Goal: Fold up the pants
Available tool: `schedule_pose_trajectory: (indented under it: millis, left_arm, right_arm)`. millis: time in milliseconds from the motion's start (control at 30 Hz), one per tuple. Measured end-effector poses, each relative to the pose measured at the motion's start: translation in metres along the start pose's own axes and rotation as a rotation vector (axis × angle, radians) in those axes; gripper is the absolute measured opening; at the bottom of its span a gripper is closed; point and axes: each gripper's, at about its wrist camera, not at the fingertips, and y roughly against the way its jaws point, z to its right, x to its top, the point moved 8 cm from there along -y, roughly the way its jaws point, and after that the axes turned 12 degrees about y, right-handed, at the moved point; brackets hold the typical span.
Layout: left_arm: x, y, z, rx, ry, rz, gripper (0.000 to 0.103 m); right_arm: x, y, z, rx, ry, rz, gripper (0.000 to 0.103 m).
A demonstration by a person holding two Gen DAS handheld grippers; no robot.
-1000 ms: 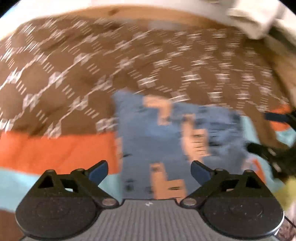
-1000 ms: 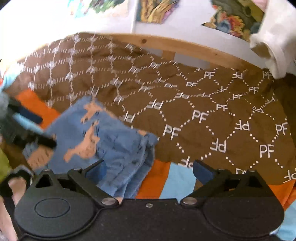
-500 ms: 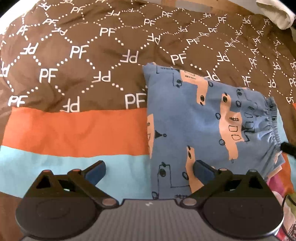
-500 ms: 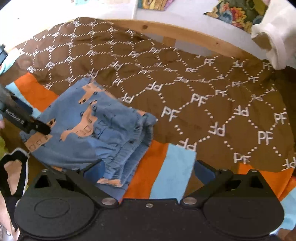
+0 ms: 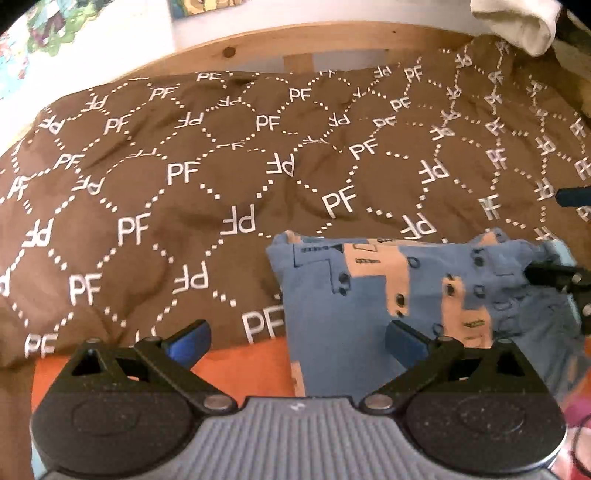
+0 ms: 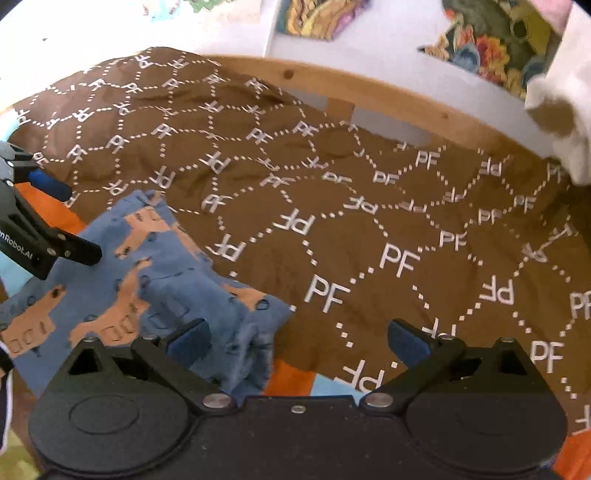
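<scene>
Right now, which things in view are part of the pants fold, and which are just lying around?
In the job:
blue patterned pants
left gripper, open
right gripper, open

Lying about:
brown PF blanket
white cloth
wooden bed frame

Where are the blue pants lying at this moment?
The blue pants lie folded on the brown blanket, low and right in the left wrist view, low and left in the right wrist view.

I see the pants (image 5: 369,314) folded into a compact blue bundle, orange vehicle prints up, lying flat on the brown blanket's near edge; gathered waistband (image 6: 251,339) bunched at my right.
</scene>
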Motion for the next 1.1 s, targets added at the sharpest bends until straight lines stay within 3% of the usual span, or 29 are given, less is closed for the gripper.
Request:
schedule_pose_trajectory:
  millis: [67, 133, 267, 467, 600, 733, 933, 1100]
  left_arm:
    - [-0.001, -0.013, -0.003, 0.037, -0.016, -0.023, 0.103]
    - [-0.003, -0.018, -0.007, 0.027, 0.003, -0.05, 0.103]
    - [-0.002, -0.003, -0.018, -0.012, 0.067, -0.036, 0.103]
    - [-0.019, 0.034, -0.025, -0.189, 0.103, -0.023, 0.103]
    - [-0.043, 0.038, -0.021, -0.297, 0.106, -0.08, 0.103]
    - [-0.054, 0.034, -0.017, -0.354, 0.108, -0.11, 0.103]
    - [-0.068, 0.013, -0.009, -0.332, 0.097, -0.191, 0.103]
    - [-0.072, 0.012, -0.011, -0.33, 0.11, -0.18, 0.103]
  right_arm:
    - [-0.006, -0.008, 0.009, -0.003, -0.027, -0.021, 0.102]
    - [-0.011, -0.009, 0.014, 0.013, -0.065, -0.027, 0.102]
    - [0.0, 0.016, 0.013, 0.084, -0.131, 0.085, 0.102]
    - [0.005, 0.013, 0.004, 0.311, -0.155, 0.079, 0.102]
    - [-0.001, -0.006, 0.005, 0.466, -0.261, 0.03, 0.102]
    - [-0.006, -0.02, 0.01, 0.526, -0.378, 0.006, 0.102]
    - [-0.007, -0.036, 0.004, 0.593, -0.429, -0.029, 0.102]
    - [-0.009, -0.039, -0.002, 0.597, -0.409, -0.034, 0.102]
